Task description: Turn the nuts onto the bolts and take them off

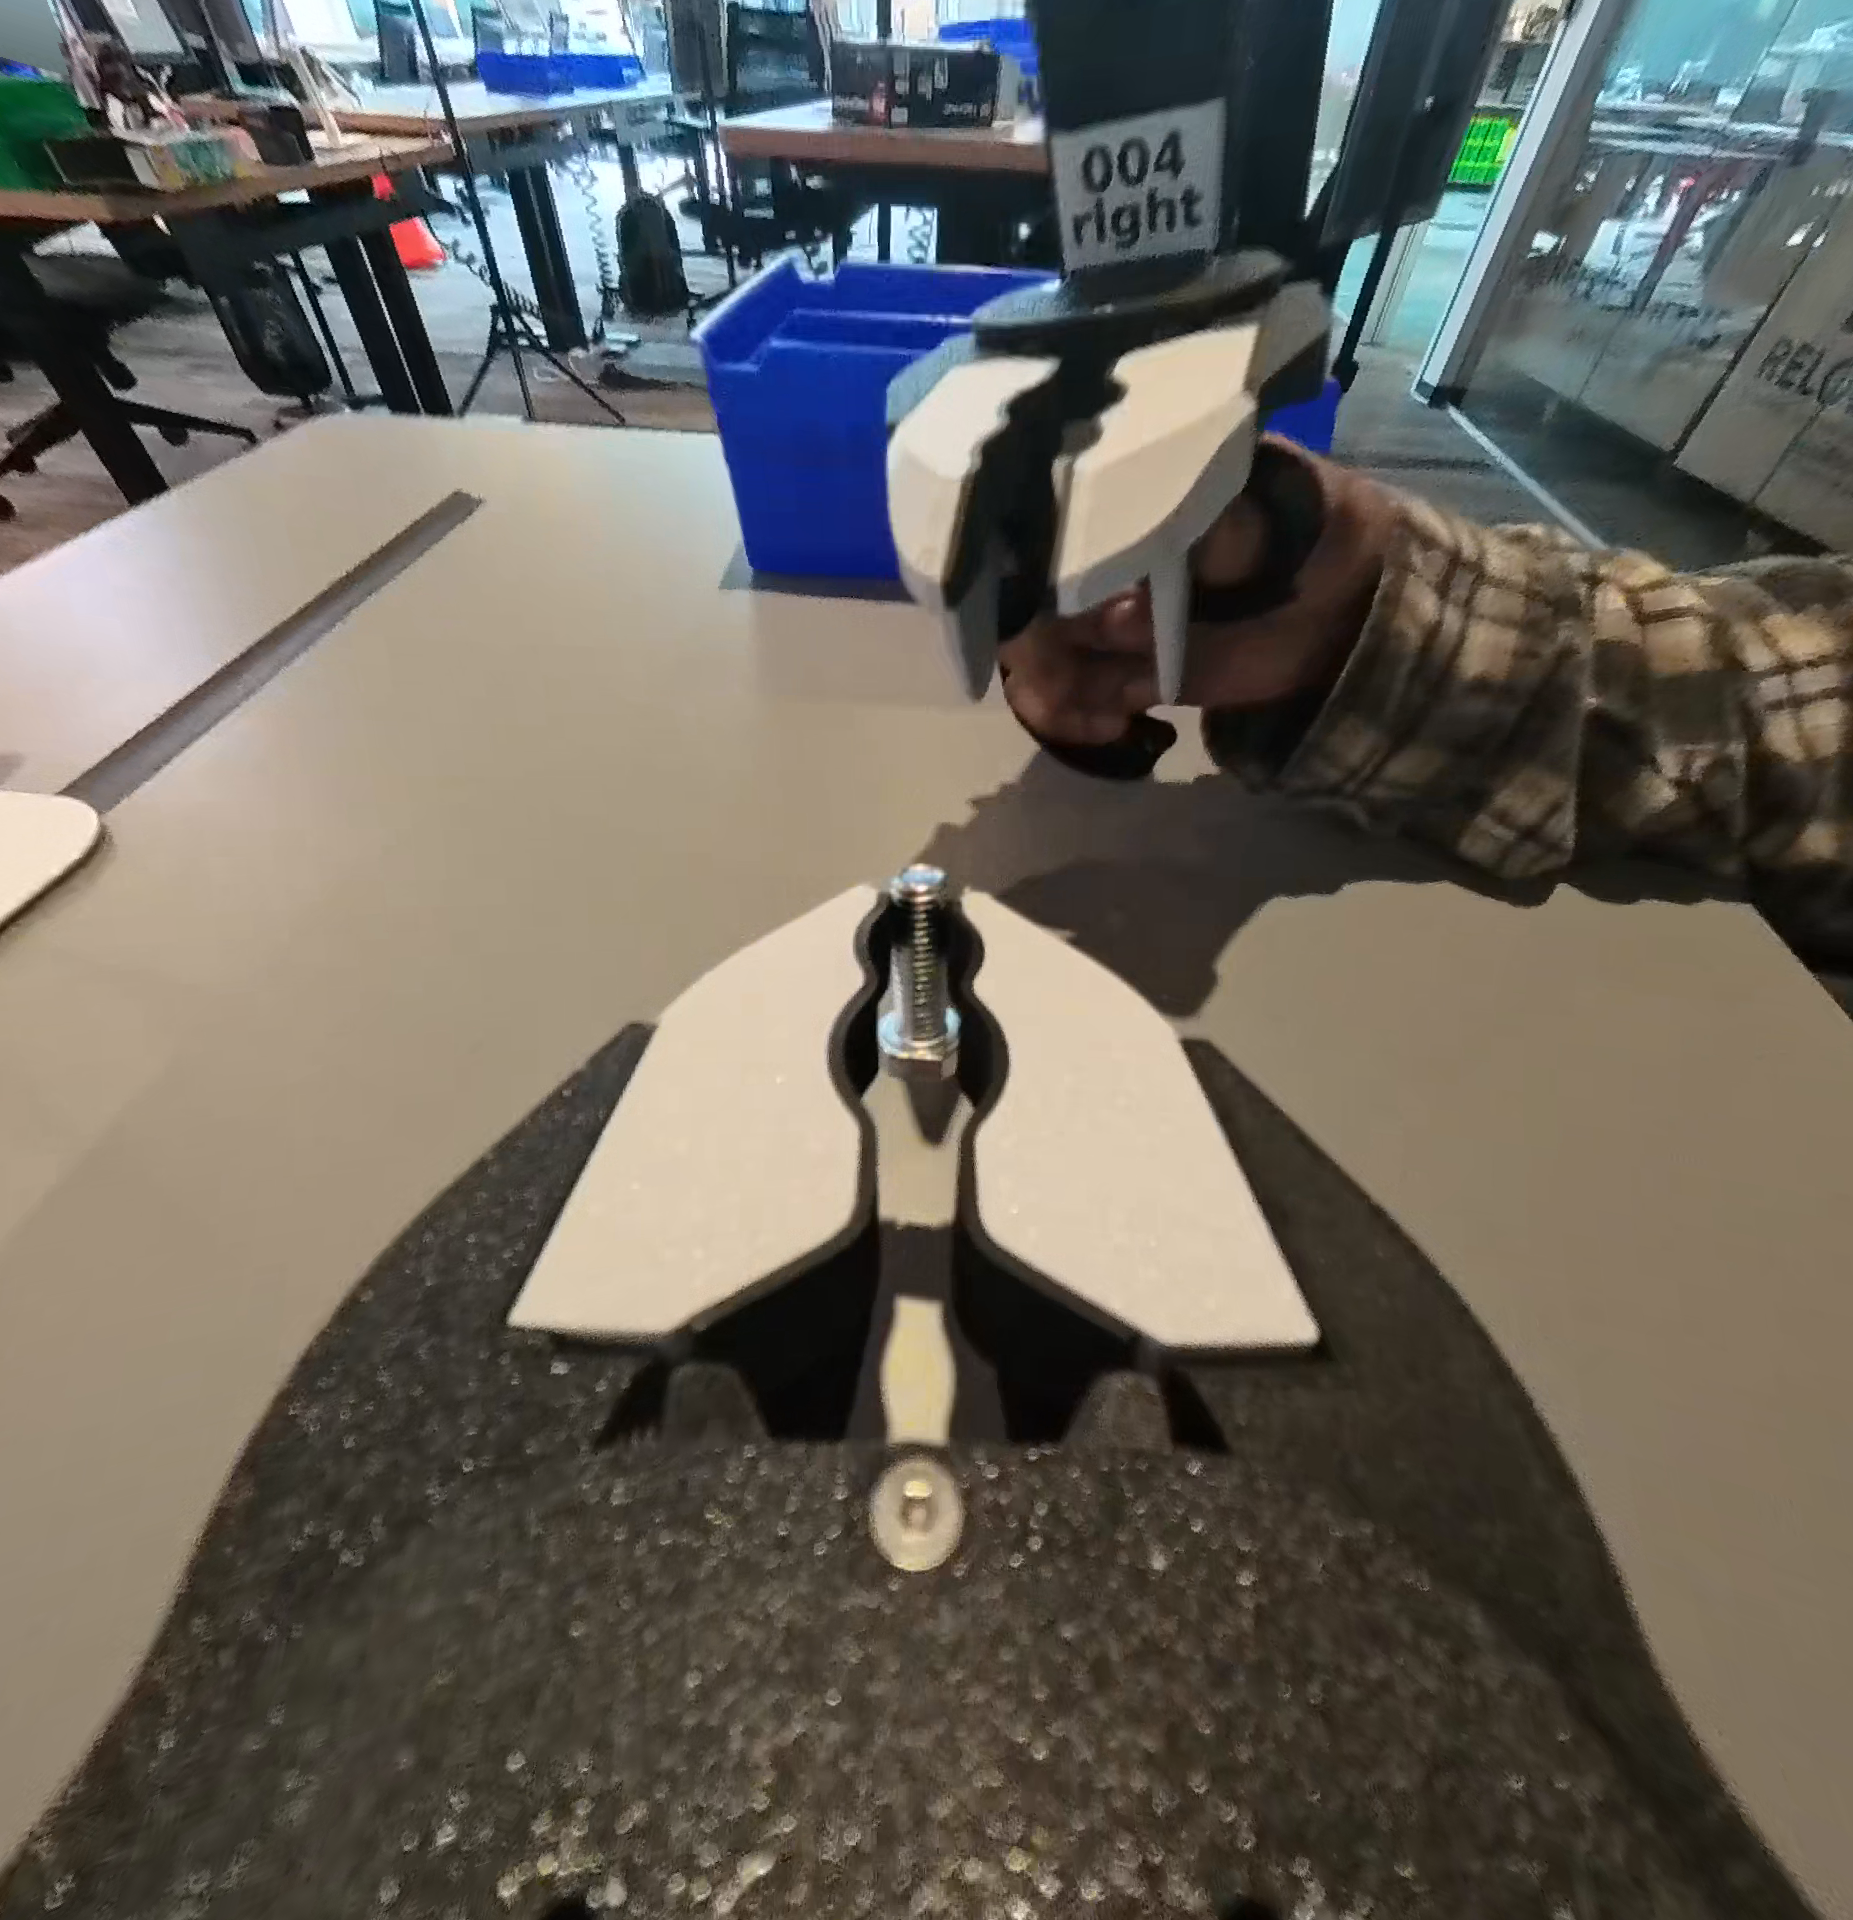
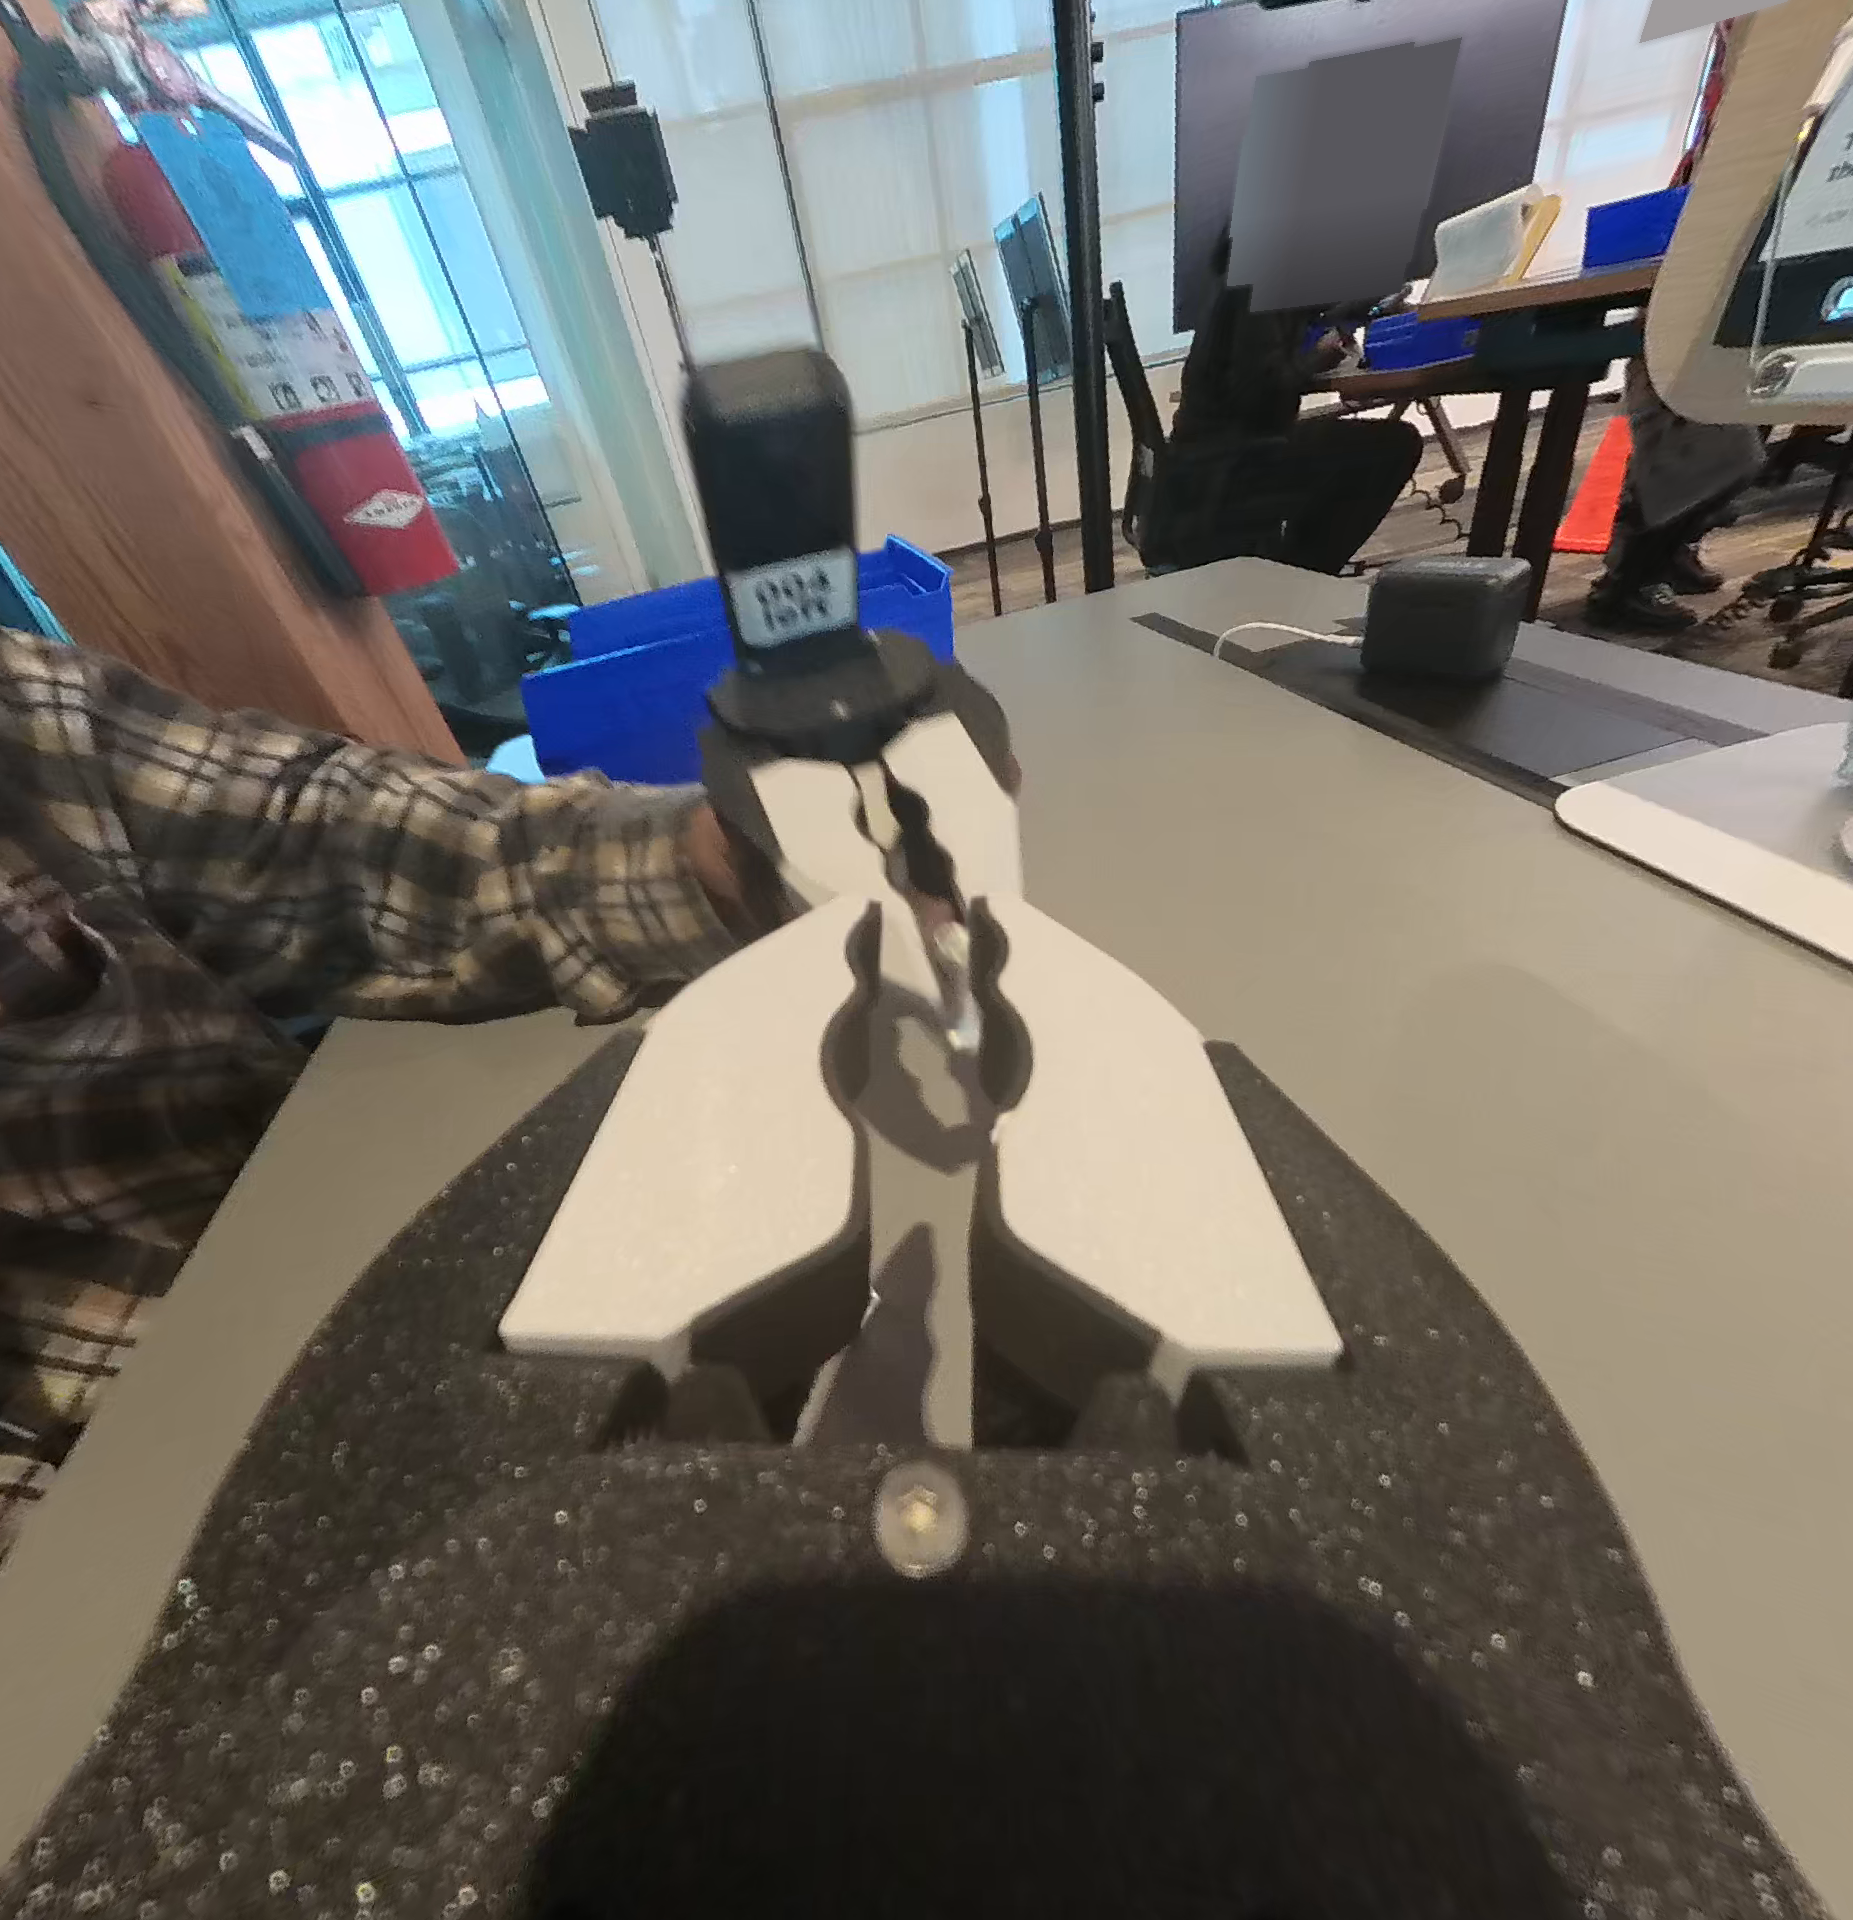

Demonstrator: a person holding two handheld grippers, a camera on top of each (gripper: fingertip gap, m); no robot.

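A silver bolt lies along my left gripper, which is shut on it over the grey table. A hex piece sits at the near end and another at the far end, just past the fingertips; I cannot tell which is the nut. My right gripper, held by a hand in a plaid sleeve, hangs above and beyond, fingers pointing down, slightly apart and empty. In the right wrist view my right gripper is open. Through its gap show the left gripper and the blurred bolt.
A blue bin stands at the table's far edge, also in the right wrist view. A white pad lies at the left edge. A dark strip runs across the table. A grey cube with a white cable sits on it. Across from one pair of fingers to the other is roughly 5 centimetres.
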